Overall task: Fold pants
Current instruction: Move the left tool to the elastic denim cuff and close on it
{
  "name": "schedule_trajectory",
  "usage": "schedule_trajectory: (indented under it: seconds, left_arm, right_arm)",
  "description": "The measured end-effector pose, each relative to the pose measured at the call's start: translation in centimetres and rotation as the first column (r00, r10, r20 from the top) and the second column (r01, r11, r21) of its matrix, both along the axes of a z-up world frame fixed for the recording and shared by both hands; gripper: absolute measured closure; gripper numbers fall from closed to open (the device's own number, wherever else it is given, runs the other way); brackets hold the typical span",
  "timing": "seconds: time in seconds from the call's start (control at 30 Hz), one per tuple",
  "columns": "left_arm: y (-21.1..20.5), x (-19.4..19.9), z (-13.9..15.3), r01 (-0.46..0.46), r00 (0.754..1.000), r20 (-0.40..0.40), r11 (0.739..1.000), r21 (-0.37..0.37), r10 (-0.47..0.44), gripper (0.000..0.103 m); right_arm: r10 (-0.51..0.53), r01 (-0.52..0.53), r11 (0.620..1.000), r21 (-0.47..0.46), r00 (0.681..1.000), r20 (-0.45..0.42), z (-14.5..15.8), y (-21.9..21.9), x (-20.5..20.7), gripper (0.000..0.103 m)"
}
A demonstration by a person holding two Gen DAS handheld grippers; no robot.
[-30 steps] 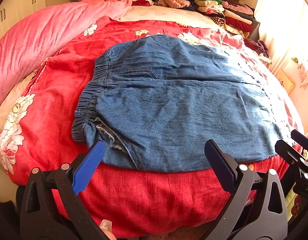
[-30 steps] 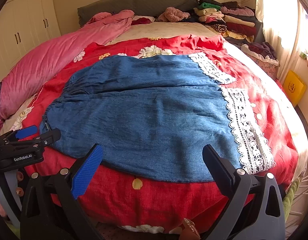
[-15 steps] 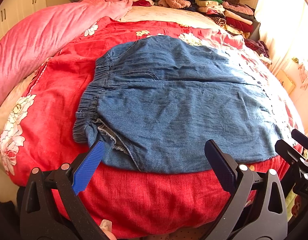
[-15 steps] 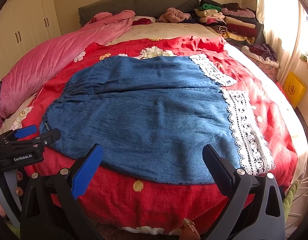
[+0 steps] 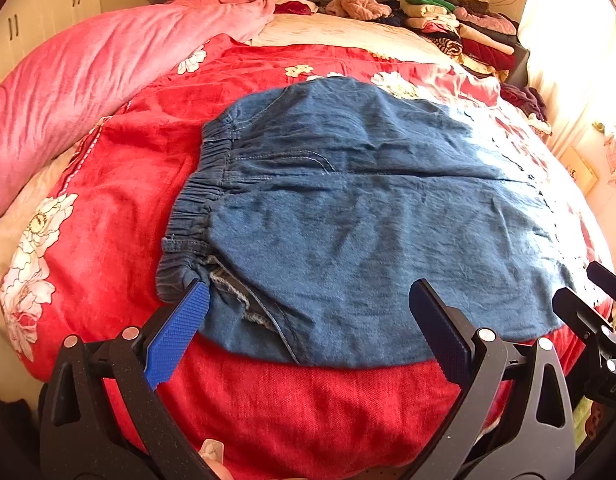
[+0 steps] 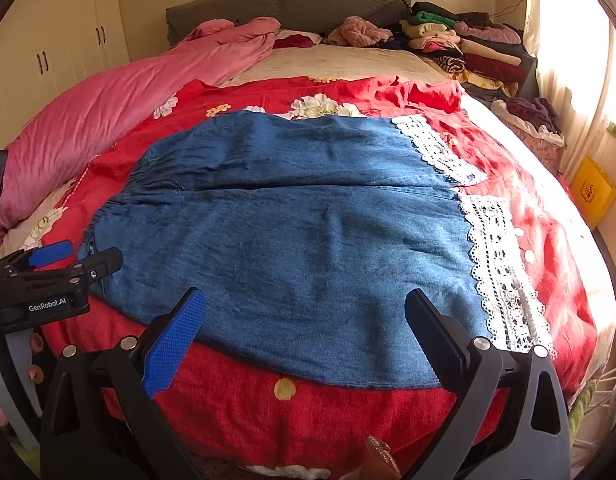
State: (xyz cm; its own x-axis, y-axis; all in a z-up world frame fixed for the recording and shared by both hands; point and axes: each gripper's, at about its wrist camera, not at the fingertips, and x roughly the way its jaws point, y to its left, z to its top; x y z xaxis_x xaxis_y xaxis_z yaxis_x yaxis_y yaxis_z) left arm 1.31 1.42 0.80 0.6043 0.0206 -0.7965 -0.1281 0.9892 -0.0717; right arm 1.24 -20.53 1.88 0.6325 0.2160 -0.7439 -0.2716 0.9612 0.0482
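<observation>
Hovering at the bed's near edge, my left gripper (image 5: 308, 296) gapes wide over the elastic waistband of the denim pants (image 5: 367, 216), empty. It reads "GenRobot.AI" (image 6: 47, 305) in the right view. Those pants lie flat across the red floral quilt (image 6: 347, 400), lace cuffs (image 6: 503, 272) rightward. My right gripper (image 6: 304, 304) is spread too, holding nothing, above the near hem.

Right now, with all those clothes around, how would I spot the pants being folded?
Find the big bed with the red floral blanket. Spread flat across its middle lie the denim pants, apart from the stacked clothes by the headboard. They alone are blue, with a gathered elastic waist at the left and white lace trim along the leg ends.
</observation>
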Motion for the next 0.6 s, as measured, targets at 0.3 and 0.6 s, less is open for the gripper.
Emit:
schedule_trajectory:
  seconds: [0.3,0.6]
  left_arm:
    - [2.0,1.6,-0.1,-0.033,0.999,0.004,0.999,-0.007,0.033,0.009]
    - [5.5,4.0,0.2,-0.092,0.996,0.008,0.995,-0.035,0.092,0.009]
  right_arm:
    - [0.019,-0.019,0.999,-0.032,1.000,0.021,0.5,0.7,3.1,0.004]
    - [0.040,-0.036,0.996,-0.087,0.998,0.044,0.9,2.0,8.0,0.004]
